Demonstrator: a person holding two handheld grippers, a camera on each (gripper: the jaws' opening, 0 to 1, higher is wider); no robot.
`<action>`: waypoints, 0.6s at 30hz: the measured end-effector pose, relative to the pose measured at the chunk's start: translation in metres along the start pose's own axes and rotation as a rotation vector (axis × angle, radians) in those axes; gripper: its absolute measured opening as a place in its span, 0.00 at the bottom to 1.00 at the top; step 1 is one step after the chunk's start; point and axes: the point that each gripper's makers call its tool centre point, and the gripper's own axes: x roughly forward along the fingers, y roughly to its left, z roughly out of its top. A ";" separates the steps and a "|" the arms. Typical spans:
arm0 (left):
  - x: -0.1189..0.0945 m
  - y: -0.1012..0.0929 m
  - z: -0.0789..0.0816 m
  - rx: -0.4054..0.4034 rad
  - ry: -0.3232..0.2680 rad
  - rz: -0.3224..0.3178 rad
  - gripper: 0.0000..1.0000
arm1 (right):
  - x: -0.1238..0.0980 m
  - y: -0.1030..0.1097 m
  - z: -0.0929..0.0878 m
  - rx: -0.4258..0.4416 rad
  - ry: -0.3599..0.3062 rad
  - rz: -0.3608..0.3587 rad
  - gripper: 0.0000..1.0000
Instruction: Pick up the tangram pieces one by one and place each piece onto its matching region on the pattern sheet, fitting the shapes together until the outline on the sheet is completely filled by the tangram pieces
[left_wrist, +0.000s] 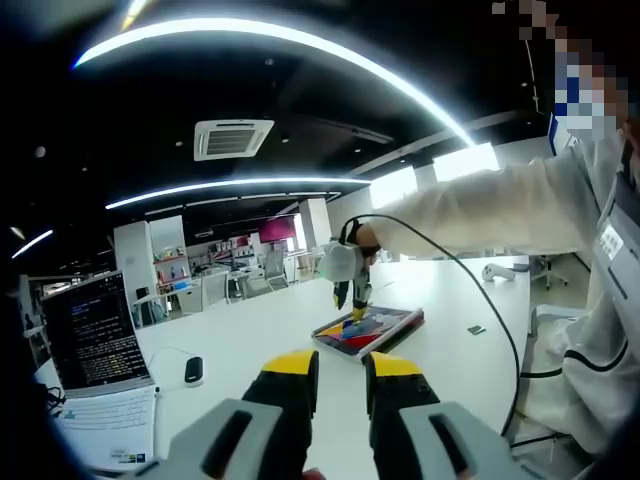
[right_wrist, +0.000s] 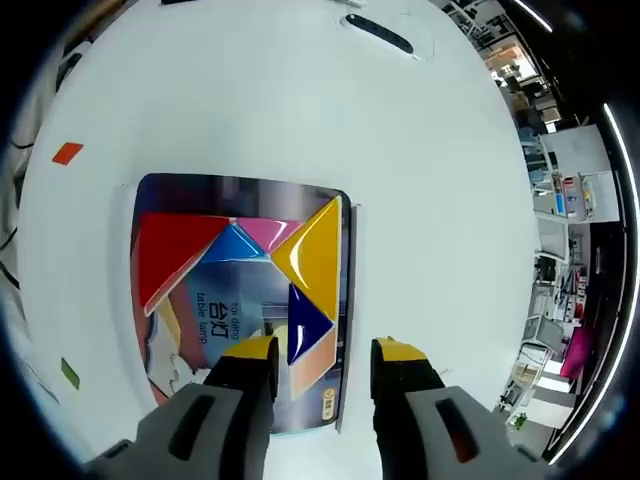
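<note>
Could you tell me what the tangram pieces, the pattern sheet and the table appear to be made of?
The tangram pieces, such as the yellow triangle and red triangle, look like glossy moulded plastic: they carry bright highlights. The pattern sheet seems to be printed card or laminated paper, with a slight sheen; which one is unclear. The table has a smooth matt white surface, probably laminate.

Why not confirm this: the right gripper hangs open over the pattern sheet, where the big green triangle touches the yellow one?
Not quite: in the right gripper view the big triangle is red, not green. The right gripper does hang open over the pattern sheet, with the yellow triangle there.
</note>
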 end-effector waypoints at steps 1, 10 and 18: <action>0.000 0.000 0.000 0.000 0.001 0.000 0.21 | -0.007 0.000 0.005 -0.007 -0.030 -0.004 0.35; -0.002 -0.002 0.002 -0.001 -0.010 -0.002 0.21 | -0.091 0.061 -0.004 -0.084 -0.146 0.067 0.37; -0.004 -0.001 0.001 -0.029 -0.013 -0.007 0.21 | -0.117 0.131 -0.034 -0.058 -0.177 0.127 0.37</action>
